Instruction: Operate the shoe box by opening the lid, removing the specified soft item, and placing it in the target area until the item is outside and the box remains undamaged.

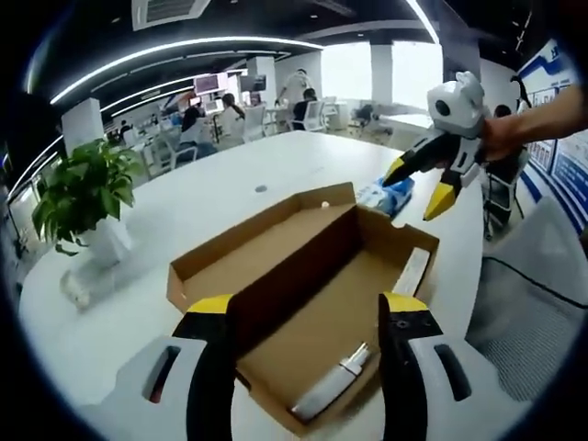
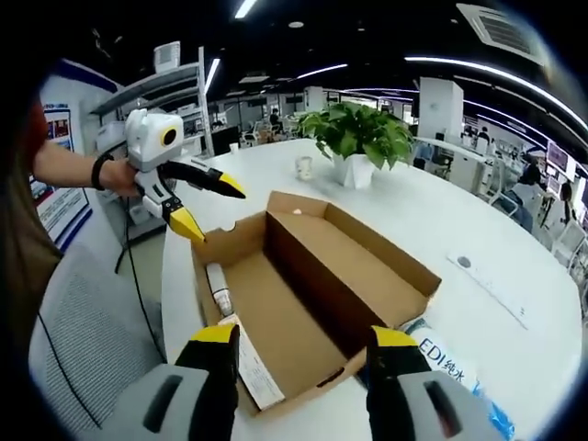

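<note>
Cardboard shoe box (image 1: pixel 303 303) open on table (image 1: pixel 184 220), long axis near-to-far; white rolled items inside. Both grippers (image 1: pixel 303 317) (image 2: pixel 303 354) apart, empty.

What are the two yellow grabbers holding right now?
Nothing. The left gripper and the right gripper are both open, with empty jaws, above the open shoe box. The blue and white soft packet lies on the table beside the box.

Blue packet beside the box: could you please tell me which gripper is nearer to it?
Right. The right gripper hangs open right beside the blue packet; the left gripper is across the cardboard box, at its opposite end.
</note>
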